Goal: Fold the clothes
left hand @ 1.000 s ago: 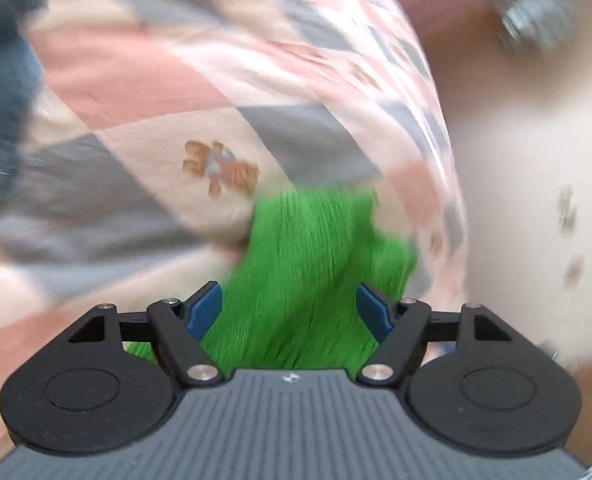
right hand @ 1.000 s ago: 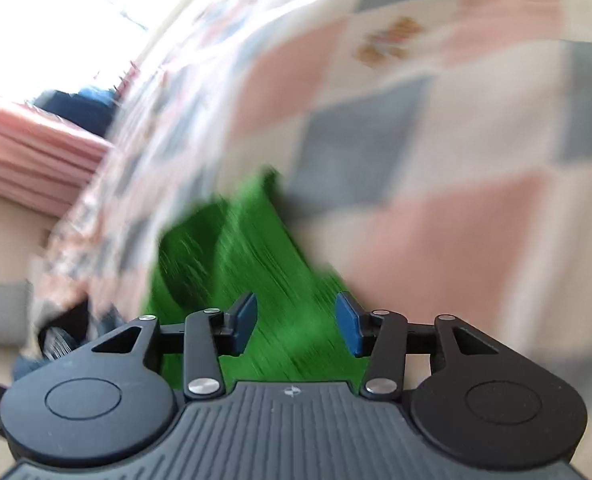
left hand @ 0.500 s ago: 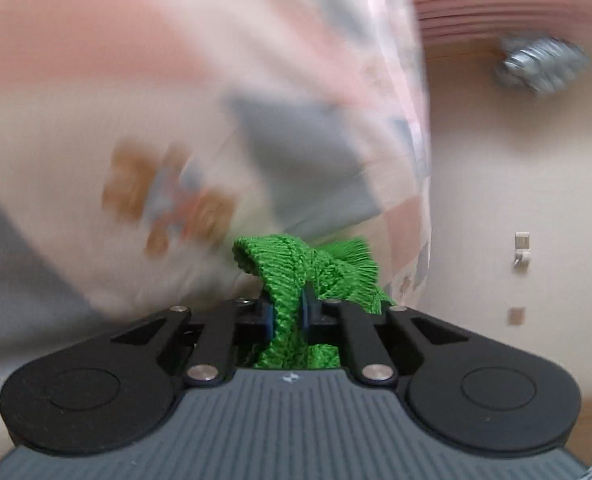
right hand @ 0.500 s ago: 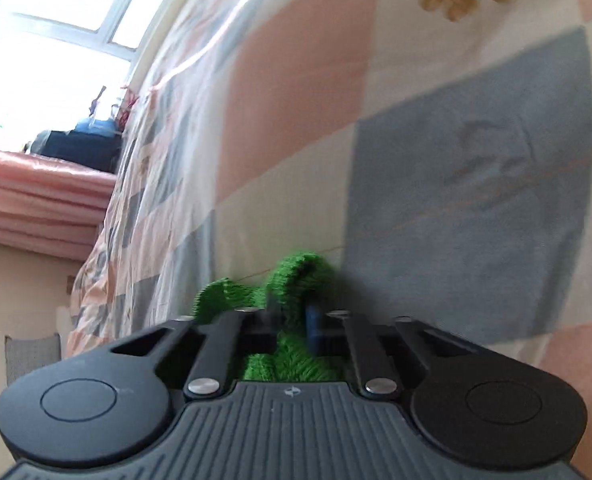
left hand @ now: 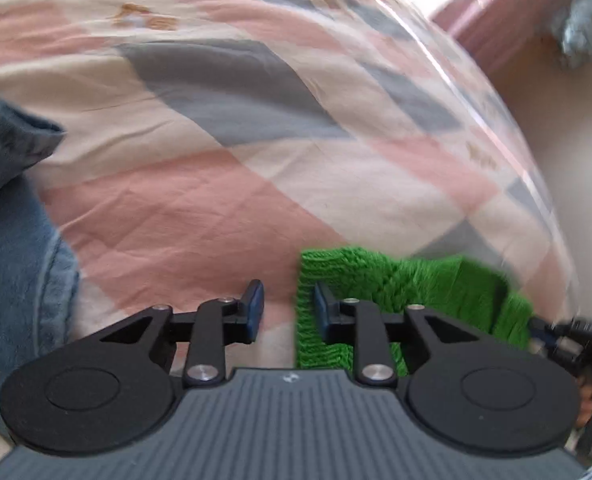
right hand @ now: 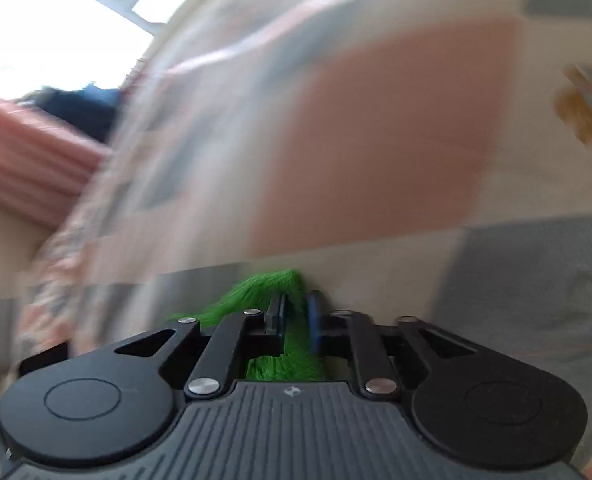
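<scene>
Lying on the bed (left hand: 224, 208), near its edge, a green knitted garment (left hand: 396, 280) is seen in both wrist views. The bed is covered by a checked quilt (left hand: 256, 80) in pink, grey and cream, with little bear prints dotted on it.

In the left wrist view, the left claw (left hand: 284, 308) is caught opening, with a clear gap between its blue pads. Nothing is pinched there; the right-hand pad is sat against the garment's near edge, and bare quilt is seen through the gap. Some blue denim clothing (left hand: 12, 248) is piled at the left of that view.

In the right wrist view, pretty blurred, the right claw (right hand: 296, 316) is opening too, though only a narrow slit is shown. Green knit is bunched between the pads and looks pressed from both sides, so the garment is being gripped there. The same claw can be spotted at the far right edge of the left view, at the garment's other end.

A bright window (right hand: 76, 12) and pink curtain (right hand: 28, 156) are seen beyond the bed.
</scene>
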`<state>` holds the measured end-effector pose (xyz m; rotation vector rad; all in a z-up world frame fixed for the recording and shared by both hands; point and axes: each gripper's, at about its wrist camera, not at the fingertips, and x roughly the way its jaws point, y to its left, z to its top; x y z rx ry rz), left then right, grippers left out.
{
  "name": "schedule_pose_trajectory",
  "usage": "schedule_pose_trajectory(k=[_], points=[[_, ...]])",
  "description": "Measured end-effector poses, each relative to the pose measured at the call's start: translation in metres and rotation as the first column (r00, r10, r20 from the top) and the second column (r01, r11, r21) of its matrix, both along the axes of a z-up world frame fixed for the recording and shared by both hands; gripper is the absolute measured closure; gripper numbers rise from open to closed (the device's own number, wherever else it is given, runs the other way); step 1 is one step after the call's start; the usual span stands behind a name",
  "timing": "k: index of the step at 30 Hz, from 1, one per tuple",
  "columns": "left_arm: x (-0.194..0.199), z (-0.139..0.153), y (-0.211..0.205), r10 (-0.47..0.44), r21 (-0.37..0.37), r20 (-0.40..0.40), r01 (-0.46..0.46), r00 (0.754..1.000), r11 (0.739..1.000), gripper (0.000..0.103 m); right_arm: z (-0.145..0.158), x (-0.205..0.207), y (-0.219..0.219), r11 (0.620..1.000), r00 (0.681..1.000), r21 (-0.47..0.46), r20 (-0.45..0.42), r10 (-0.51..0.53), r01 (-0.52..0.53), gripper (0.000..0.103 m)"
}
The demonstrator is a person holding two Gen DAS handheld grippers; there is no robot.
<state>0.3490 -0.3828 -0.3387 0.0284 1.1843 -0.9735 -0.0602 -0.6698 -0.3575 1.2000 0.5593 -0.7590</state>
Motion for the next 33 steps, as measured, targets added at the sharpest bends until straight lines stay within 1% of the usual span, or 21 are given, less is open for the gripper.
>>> schedule_pose_trajectory(k=[1,2,4,6,7,9,10,12,13,14,15,16,17,18,19,20,21,23,25,28,33], points=[[-0.002,0.009,0.011,0.023,-0.01,0.03,-0.023,0.999,1.0,0.08,-0.001,-0.007,0.002,0.999,0.999,0.007,0.036,-0.038,0.037,0.083],[-0.007,0.019,0.022,0.032,-0.009,0.067,-0.031,0.997,0.999,0.08,0.004,-0.013,0.007,0.997,0.995,-0.011,0.064,-0.071,0.071,0.073],[-0.028,0.038,0.047,0.01,-0.012,0.09,-0.009,0.996,1.0,0.08,0.025,-0.026,0.032,0.988,0.997,-0.14,0.037,-0.061,0.066,0.059],[-0.067,0.051,0.07,-0.061,-0.009,0.12,0.063,0.991,0.998,0.08,0.048,-0.039,0.063,0.96,1.0,-0.279,-0.017,-0.018,0.012,0.059],[-0.088,0.057,0.082,-0.1,-0.007,0.136,0.102,0.986,0.995,0.08,0.054,-0.047,0.081,0.95,0.998,-0.309,-0.029,0.048,-0.054,0.06],[-0.134,0.06,0.103,-0.187,0.023,0.175,0.186,0.967,0.982,0.08,0.062,-0.055,0.123,0.92,0.977,-0.329,-0.05,0.21,-0.214,0.063],[-0.155,0.057,0.116,-0.223,0.042,0.193,0.219,0.955,0.975,0.08,0.061,-0.057,0.146,0.894,0.952,-0.328,-0.074,0.297,-0.305,0.067],[-0.191,0.037,0.137,-0.268,0.163,0.266,0.231,0.926,0.959,0.078,0.056,-0.053,0.188,0.821,0.882,-0.324,-0.141,0.45,-0.471,0.073],[-0.203,0.024,0.148,-0.278,0.231,0.299,0.213,0.913,0.949,0.079,0.047,-0.059,0.206,0.791,0.852,-0.316,-0.201,0.484,-0.524,0.076],[-0.209,0.016,0.163,-0.268,0.262,0.314,0.189,0.911,0.946,0.08,0.037,-0.069,0.218,0.781,0.836,-0.303,-0.261,0.483,-0.546,0.079],[-0.213,0.017,0.179,-0.241,0.262,0.315,0.16,0.918,0.952,0.081,0.028,-0.082,0.224,0.788,0.836,-0.297,-0.302,0.458,-0.539,0.084],[-0.214,0.021,0.194,-0.209,0.26,0.308,0.13,0.928,0.957,0.083,0.023,-0.099,0.228,0.808,0.852,-0.297,-0.305,0.425,-0.509,0.094],[-0.215,0.027,0.209,-0.178,0.263,0.298,0.098,0.938,0.96,0.085,0.026,-0.119,0.231,0.839,0.877,-0.286,-0.283,0.387,-0.463,0.102],[-0.217,0.034,0.222,-0.148,0.269,0.286,0.069,0.947,0.961,0.085,0.028,-0.138,0.235,0.868,0.901,-0.274,-0.262,0.347,-0.414,0.103],[-0.217,0.039,0.235,-0.118,0.272,0.264,0.043,0.957,0.961,0.078,0.031,-0.156,0.239,0.892,0.919,-0.261,-0.242,0.31,-0.37,0.103],[-0.216,0.04,0.247,-0.092,0.254,0.208,0.037,0.974,0.967,0.075,0.036,-0.168,0.245,0.904,0.929,-0.25,-0.228,0.293,-0.346,0.099],[-0.215,0.04,0.26,-0.07,0.228,0.139,0.037,0.988,0.973,0.075,0.04,-0.179,0.252,0.916,0.938,-0.239,-0.213,0.275,-0.323,0.094],[-0.211,0.033,0.279,-0.042,0.143,-0.012,0.043,0.999,0.989,0.07,0.044,-0.2,0.265,0.938,0.953,-0.212,-0.191,0.235,-0.274,0.063],[-0.209,0.02,0.294,-0.04,0.057,-0.13,0.048,0.991,0.997,0.062,0.038,-0.221,0.279,0.957,0.969,-0.175,-0.122,0.213,-0.232,0.062],[-0.205,-0.005,0.316,-0.063,-0.045,-0.201,0.055,0.977,0.997,0.06,0.015,-0.24,0.294,0.975,0.982,-0.123,0.007,0.189,-0.187,0.06],[-0.191,-0.038,0.349,-0.09,-0.231,-0.316,0.016,0.945,0.973,0.06,-0.014,-0.264,0.305,0.971,0.967,-0.19,0.184,0.178,-0.143,0.057]])
